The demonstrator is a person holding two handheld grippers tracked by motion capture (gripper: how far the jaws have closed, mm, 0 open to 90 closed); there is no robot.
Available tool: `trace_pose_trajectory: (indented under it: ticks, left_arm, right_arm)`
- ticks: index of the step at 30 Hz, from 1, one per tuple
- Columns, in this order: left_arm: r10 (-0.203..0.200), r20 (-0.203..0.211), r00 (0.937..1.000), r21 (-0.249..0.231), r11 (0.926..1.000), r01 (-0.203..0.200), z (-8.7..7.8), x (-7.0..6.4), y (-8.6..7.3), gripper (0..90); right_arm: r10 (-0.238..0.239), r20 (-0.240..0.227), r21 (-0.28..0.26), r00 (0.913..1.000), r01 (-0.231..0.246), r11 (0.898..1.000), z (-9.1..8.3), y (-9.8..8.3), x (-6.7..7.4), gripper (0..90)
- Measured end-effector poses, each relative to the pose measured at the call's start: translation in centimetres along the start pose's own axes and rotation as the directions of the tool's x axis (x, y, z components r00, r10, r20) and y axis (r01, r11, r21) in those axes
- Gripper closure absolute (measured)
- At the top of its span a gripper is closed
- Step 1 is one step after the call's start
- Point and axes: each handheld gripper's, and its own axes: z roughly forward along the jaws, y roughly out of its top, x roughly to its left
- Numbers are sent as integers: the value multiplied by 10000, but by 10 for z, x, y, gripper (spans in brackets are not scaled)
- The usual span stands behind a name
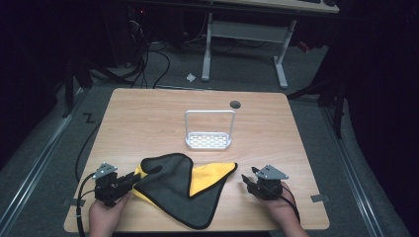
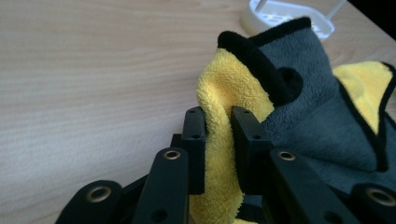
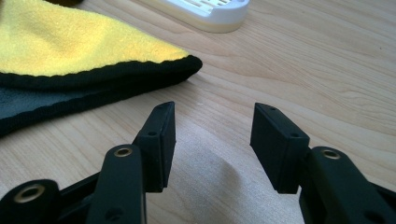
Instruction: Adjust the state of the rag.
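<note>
The grey-and-yellow cloth [image 1: 185,185] lies crumpled on the worktop [image 1: 148,118] between the 2 tongs — the left tongs [image 2: 218,123] pinch its yellow fold, the right tongs [image 3: 212,126] stand half open just beside its corner, holding nothing.

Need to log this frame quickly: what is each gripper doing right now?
Left gripper: shut on the cloth, pinching its yellow fold.
Right gripper: open, holding nothing, over bare table near the cloth's corner.
</note>
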Motion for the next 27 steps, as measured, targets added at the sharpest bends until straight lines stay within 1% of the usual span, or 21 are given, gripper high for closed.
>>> trace_pose_trajectory:
  ticks: [1, 2, 5, 6, 7, 9, 10, 11, 12, 13, 14, 16, 18, 19, 20, 21, 22, 23, 24, 25, 27]
  left_arm:
    - [0, 0, 10000, 0, 10000, 0, 0, 0, 0, 756]
    - [-91, -68, 9999, 206, 9997, 92, 3, 4, -3, 751]
    - [-168, -149, 9997, 273, 9995, 172, 3, 6, -4, 724]
    - [-169, -273, 9995, 265, 9995, 176, 2, 8, -4, 708]
    - [-160, -310, 9994, 253, 9995, 168, 0, 9, -4, 694]
    - [-310, -342, 9989, 91, 9995, 313, -4, 11, -4, 638]
    - [-310, -342, 9989, 91, 9995, 313, -4, 11, -4, 601]
    - [-363, -364, 9987, -38, 9993, 362, -7, 11, -5, 601]
    - [-458, -428, 9980, -264, 9987, 447, -12, 12, -6, 544]
    - [-458, -428, 9980, -264, 9987, 447, -12, 12, -6, 530]
    - [-427, -509, 9978, -538, 9977, 400, -18, 12, -8, 517]
    - [-284, -655, 9974, -713, 9972, 237, -24, 10, -8, 508]
    - [-109, -683, 9976, -838, 9965, 51, -27, 6, -9, 499]
    - [-109, -683, 9976, -838, 9965, 51, -27, 6, -9, 497]
    - [-1, -727, 9974, -859, 9963, -62, -28, 4, -9, 497]
    - [138, -792, 9968, -902, 9957, -210, -29, 1, -9, 497]
    - [394, -801, 9960, -919, 9947, -467, -29, -4, -8, 495]
    - [507, -754, 9959, -947, 9938, -578, -29, -7, -8, 494]
    - [507, -754, 9959, -947, 9938, -578, -29, -7, -8, 495]
    - [692, -600, 9958, -956, 9926, -747, -27, -12, -6, 495]
    - [776, -408, 9962, -927, 9924, -811, -23, -16, -4, 497]
  right_arm:
    - [0, 0, 0, 10000, 0, 10000, 0, 0, 0, 515]
    - [-36, -63, -20, 10000, 36, 10000, 0, 0, 1, 518]
    - [-47, -137, -2, 9999, 47, 10000, 1, 1, 3, 524]
    - [-130, -241, 3, 9996, 130, 9999, 1, 3, 6, 538]
    - [-193, -321, -23, 9993, 192, 9998, 1, 4, 9, 545]
    - [-309, -500, -72, 9983, 305, 9995, 0, 8, 16, 572]
    - [-309, -500, -72, 9983, 305, 9995, 0, 8, 16, 572]
    - [-355, -668, -72, 9971, 351, 9994, 0, 10, 20, 588]
    - [-580, -1067, -138, 9926, 569, 9983, 0, 16, 31, 642]
    - [-580, -1067, -138, 9926, 569, 9983, 0, 16, 31, 642]
    - [-906, -1604, -200, 9829, 885, 9959, 2, 22, 45, 702]
    - [-1269, -2044, -174, 9706, 1260, 9919, 5, 27, 62, 773]
    - [-1665, -2655, -70, 9496, 1708, 9853, 9, 32, 79, 843]
    - [-1929, -2907, -18, 9372, 2010, 9796, 11, 33, 87, 873]
    - [-2131, -3175, 81, 9240, 2273, 9738, 13, 34, 95, 895]
    - [-2131, -3175, 81, 9240, 2273, 9738, 13, 34, 95, 895]
    - [-2514, -3466, 281, 9037, 2779, 9602, 16, 33, 107, 900]
    - [-2648, -3546, 415, 8967, 2980, 9537, 17, 32, 112, 900]
    - [-2834, -3560, 556, 8905, 3229, 9448, 19, 30, 115, 900]
    - [-2936, -3520, 517, 8888, 3317, 9420, 19, 29, 116, 900]
    - [-2822, -3595, 606, 8895, 3240, 9441, 19, 29, 113, 900]
